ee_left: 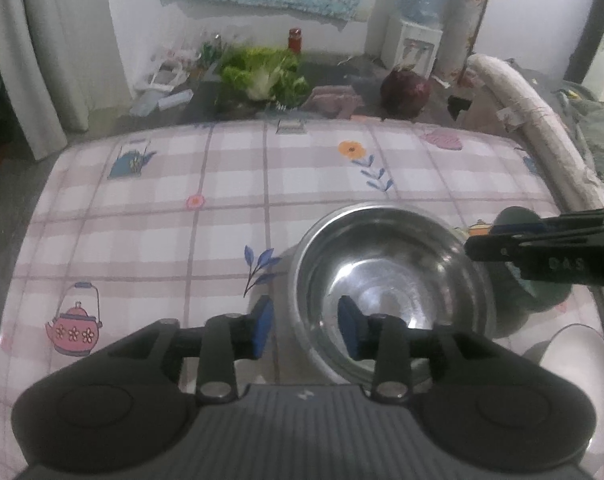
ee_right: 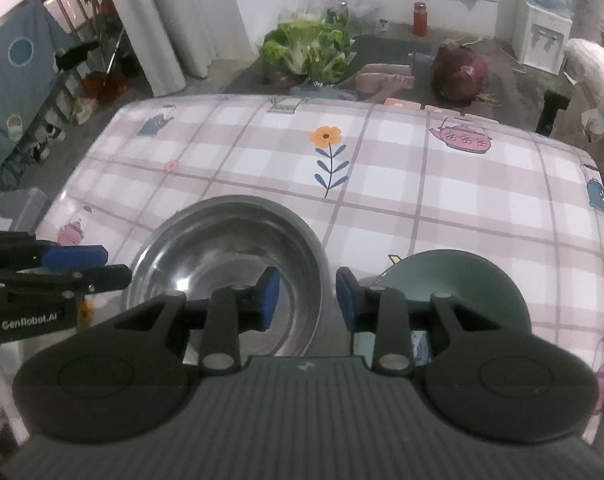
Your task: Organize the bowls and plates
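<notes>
Shiny steel bowl (ee_left: 389, 280): light, hard, slippery, so best pinched at its thin rim. Green bowl (ee_right: 453, 284) breakable. Both tools (ee_left: 305, 330) (ee_right: 307, 300) apart, holding nothing.

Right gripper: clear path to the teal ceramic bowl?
Probably yes. The right gripper is open, the teal ceramic bowl sits just ahead to its right, and nothing lies between them.

"GenRobot.AI" on the left gripper (ee_right: 74, 268), "DAS" on the right gripper (ee_left: 501, 240)
</notes>
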### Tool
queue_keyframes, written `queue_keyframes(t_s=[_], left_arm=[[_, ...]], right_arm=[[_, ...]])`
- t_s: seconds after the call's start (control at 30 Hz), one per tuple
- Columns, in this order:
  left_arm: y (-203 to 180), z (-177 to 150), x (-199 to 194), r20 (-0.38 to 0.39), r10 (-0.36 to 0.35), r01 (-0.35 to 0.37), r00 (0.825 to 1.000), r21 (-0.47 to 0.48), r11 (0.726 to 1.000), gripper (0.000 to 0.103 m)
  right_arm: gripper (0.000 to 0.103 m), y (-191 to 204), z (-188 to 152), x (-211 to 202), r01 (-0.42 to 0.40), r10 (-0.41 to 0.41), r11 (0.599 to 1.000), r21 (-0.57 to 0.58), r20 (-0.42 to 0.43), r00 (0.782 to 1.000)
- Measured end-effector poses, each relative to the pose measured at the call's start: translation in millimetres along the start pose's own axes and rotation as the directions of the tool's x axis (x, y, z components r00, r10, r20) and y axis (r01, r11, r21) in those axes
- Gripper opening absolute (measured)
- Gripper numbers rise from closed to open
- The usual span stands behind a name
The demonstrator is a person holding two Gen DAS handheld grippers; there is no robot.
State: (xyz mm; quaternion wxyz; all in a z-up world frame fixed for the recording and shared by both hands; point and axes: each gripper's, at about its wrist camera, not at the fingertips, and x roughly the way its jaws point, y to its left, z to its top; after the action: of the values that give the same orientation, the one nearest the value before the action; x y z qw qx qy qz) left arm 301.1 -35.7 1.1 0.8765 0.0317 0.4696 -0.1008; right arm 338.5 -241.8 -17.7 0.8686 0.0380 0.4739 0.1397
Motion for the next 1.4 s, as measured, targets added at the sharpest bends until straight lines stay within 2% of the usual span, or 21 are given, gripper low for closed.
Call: queue_keyframes(t_s=[0.2,0.33,0.47,0.63,0.7,0.87,1.07,1.2,1.27,1.4], left_arm=[[-21,-1,-20,0.028,-0.042,0.04,0.999,0.048,0.998,0.047],[-41,-4,-30,0.04,-0.074,0.071,0.996,0.075,0.995,0.05],[-67,-8,-33,0.035,-0.114,0.11,0.993,0.107,0.988,0.05],[-100,-12,-33,0.029,-0.162,0.157,0.986,0.129,0.979,0.051],[-114,-12,-31,0.032,-0.187,0.181,0.982,0.129,0.975,0.055],[-140,-13,-20,0.022,-0.25,0.247,0.968,0.077,0.966,0.058],[-156,-6,0,0.022,-0.26,0.26,0.965,-0.028,0.965,0.057],[-163,-3,16,0.007,-0.215,0.215,0.977,-0.051,0.975,0.055],[-164,-1,22,-0.003,-0.181,0.18,0.984,-0.062,0.982,0.05],[-160,1,37,-0.025,-0.162,0.159,0.987,-0.093,0.983,0.042]], right_arm=[[0.034,-9,-10,-24,-0.002,0.0,1.0,0.031,0.034,0.999],[0.046,-22,-20,-43,0.013,-0.017,0.998,0.053,0.059,0.998],[0.055,-41,-31,-61,0.048,-0.053,0.996,0.069,0.077,0.996],[0.056,-75,-49,-78,0.083,-0.093,0.99,0.111,0.082,0.992],[0.056,-88,-56,-84,0.099,-0.11,0.987,0.128,0.08,0.991],[0.056,-121,-71,-92,0.131,-0.145,0.976,0.172,0.076,0.986],[0.055,-148,-76,-87,0.127,-0.146,0.968,0.217,0.074,0.987],[0.053,-155,-72,-76,0.085,-0.103,0.968,0.238,0.068,0.992],[0.05,-155,-70,-69,0.06,-0.078,0.968,0.243,0.064,0.995],[0.046,-151,-63,-52,0.021,-0.036,0.97,0.242,0.057,0.998]])
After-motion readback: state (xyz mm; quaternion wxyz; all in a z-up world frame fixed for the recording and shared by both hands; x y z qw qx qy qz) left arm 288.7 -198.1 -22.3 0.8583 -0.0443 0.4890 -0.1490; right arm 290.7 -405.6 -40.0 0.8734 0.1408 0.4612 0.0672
